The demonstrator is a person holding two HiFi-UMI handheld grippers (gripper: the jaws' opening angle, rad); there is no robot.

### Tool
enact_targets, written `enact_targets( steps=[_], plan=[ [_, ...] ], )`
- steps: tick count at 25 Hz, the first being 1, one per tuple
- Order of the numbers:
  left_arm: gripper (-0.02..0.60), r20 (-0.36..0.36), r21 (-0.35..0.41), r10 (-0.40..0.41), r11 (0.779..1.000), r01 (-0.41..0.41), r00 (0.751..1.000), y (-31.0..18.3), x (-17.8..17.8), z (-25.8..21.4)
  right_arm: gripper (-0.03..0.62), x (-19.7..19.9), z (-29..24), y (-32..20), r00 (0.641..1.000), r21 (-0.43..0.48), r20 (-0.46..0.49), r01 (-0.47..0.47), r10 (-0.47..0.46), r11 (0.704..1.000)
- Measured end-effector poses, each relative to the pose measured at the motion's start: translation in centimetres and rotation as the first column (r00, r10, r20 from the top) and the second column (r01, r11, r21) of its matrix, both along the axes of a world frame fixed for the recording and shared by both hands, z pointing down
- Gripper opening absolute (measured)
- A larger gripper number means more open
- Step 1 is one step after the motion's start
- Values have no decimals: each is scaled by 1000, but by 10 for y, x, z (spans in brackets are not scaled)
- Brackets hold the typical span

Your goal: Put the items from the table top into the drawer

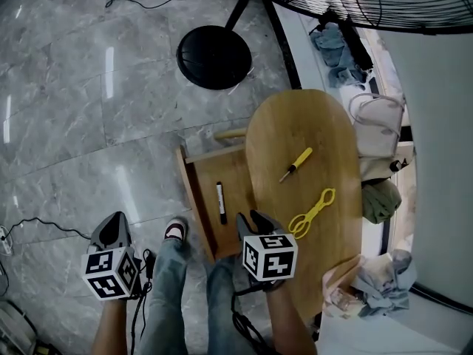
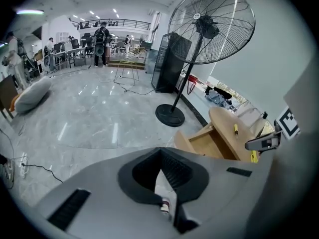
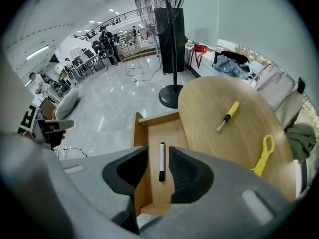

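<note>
A black-and-white marker [image 1: 221, 202] [image 3: 161, 161] lies on the floor of the open wooden drawer [image 1: 198, 198] [image 3: 149, 118], which juts out from the oval wooden table [image 1: 310, 117] [image 3: 204, 96]. On the tabletop lie a yellow-handled screwdriver [image 1: 296, 163] [image 3: 227, 116] and yellow plastic tongs [image 1: 312, 212] [image 3: 263, 155]. My right gripper [image 1: 251, 219] [image 3: 158, 156] hangs over the drawer's near end, open, with the marker seen below through the gap and nothing held. My left gripper [image 1: 112, 228] [image 2: 160, 151] is off to the left above the floor, shut and empty.
A standing fan's round black base [image 1: 214, 56] [image 2: 170, 116] sits on the marble floor beyond the drawer. Bags and clothes [image 1: 377, 135] crowd the table's right side. The person's legs and a shoe [image 1: 175, 230] are between the grippers. A cable [image 1: 37, 224] runs along the floor at left.
</note>
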State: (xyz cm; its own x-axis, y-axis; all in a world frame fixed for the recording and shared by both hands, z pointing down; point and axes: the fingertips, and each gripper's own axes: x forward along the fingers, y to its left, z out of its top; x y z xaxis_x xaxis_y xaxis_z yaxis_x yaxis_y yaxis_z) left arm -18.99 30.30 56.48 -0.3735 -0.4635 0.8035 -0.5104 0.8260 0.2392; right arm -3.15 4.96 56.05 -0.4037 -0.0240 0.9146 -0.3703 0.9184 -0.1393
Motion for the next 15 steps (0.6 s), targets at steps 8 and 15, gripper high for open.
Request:
enact_targets(
  steps=[8, 15],
  plan=[
    [-5, 8, -5, 38, 999, -38, 999, -19, -3, -1, 132, 14, 1, -14, 998, 8, 2, -62, 62, 998],
    [-5, 4, -16, 100, 995, -100, 995, -45, 3, -3, 132, 29, -5, -41, 987, 47, 21, -163, 162, 985]
  ],
)
